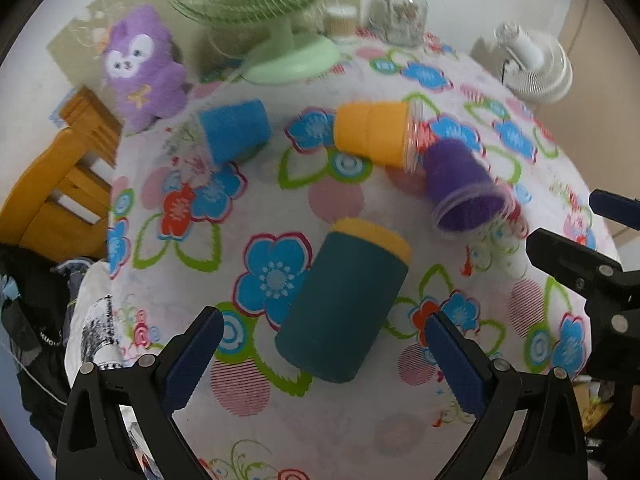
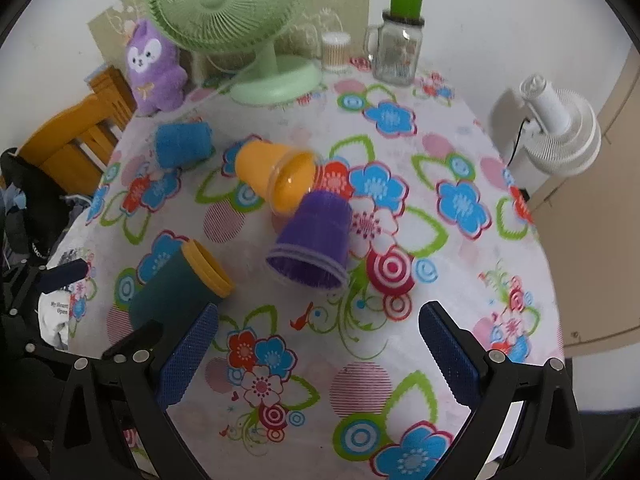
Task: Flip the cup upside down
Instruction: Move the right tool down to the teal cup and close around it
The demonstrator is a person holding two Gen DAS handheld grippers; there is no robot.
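Several cups lie on their sides on the flowered tablecloth. A dark teal cup with a yellow rim [image 1: 344, 304] [image 2: 176, 288] lies just ahead of my open left gripper [image 1: 324, 344], base towards it. A purple cup [image 1: 460, 188] [image 2: 312, 240] lies ahead of my open, empty right gripper [image 2: 320, 340], mouth towards it. An orange cup [image 1: 376, 132] [image 2: 272, 176] touches the purple one. A blue cup [image 1: 236, 128] [image 2: 182, 144] lies further left.
A green desk fan [image 2: 244, 32], a purple plush toy [image 2: 154, 68], a glass jar with a green lid [image 2: 398, 40] and a small container [image 2: 335, 51] stand along the table's far edge. A wooden chair [image 1: 60, 184] is at left, a white fan [image 2: 556, 132] at right.
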